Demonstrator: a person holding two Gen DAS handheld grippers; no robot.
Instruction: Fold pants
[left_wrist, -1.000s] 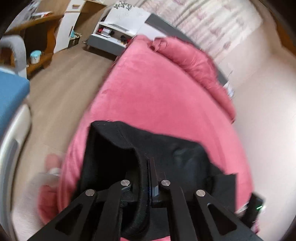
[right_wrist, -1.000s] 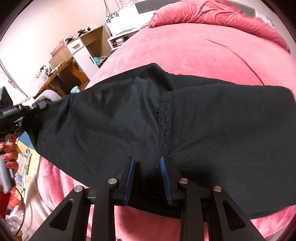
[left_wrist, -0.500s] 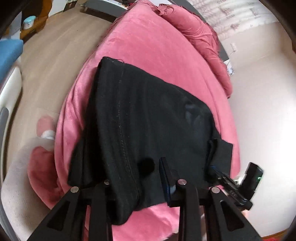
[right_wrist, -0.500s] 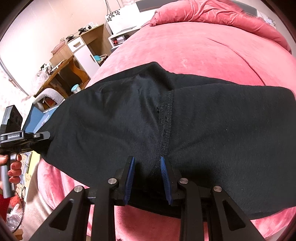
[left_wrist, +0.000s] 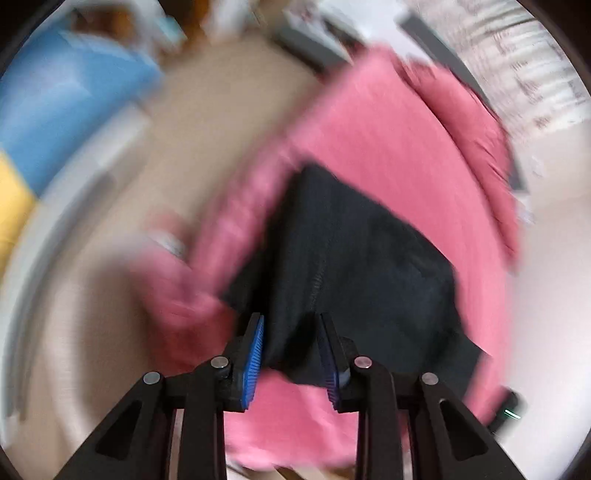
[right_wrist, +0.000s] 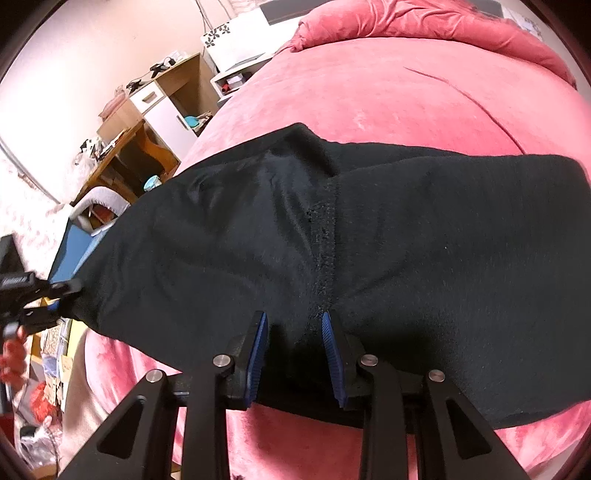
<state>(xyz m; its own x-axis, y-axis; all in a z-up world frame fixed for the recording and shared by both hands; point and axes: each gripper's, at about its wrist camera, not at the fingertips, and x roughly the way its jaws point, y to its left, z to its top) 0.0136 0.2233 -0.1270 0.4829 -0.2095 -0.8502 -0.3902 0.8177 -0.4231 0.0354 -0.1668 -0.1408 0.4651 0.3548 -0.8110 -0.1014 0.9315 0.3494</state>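
The black pants (right_wrist: 369, 240) are laid across the near part of a bed covered by a pink plush blanket (right_wrist: 388, 96), with one end draped toward the bed's left edge, as shown in the right wrist view. The fabric is judged to be soft, light and limp: a matte, slightly fuzzy knit with a raised stitched seam (right_wrist: 325, 236) running toward the camera. It is expected to sag and crease wherever it is left unsupported, and little slip is expected against the plush blanket. Doubled edges, hems and the seam are judged the firmest places to be pinched; a single layer is likely to be pulled away from the layer beneath. The right gripper (right_wrist: 295, 354) is held low over the near edge of the pants; its blue ribbed pads are parted to a moderate gap and are opening, with dark fabric lying between them and no pinch visible. The left gripper (left_wrist: 291, 354) is seen in a heavily blurred left wrist view, its pads likewise parted moderately; the pants (left_wrist: 351, 266) are seen beyond and between the fingers, and nothing appears to be clamped.
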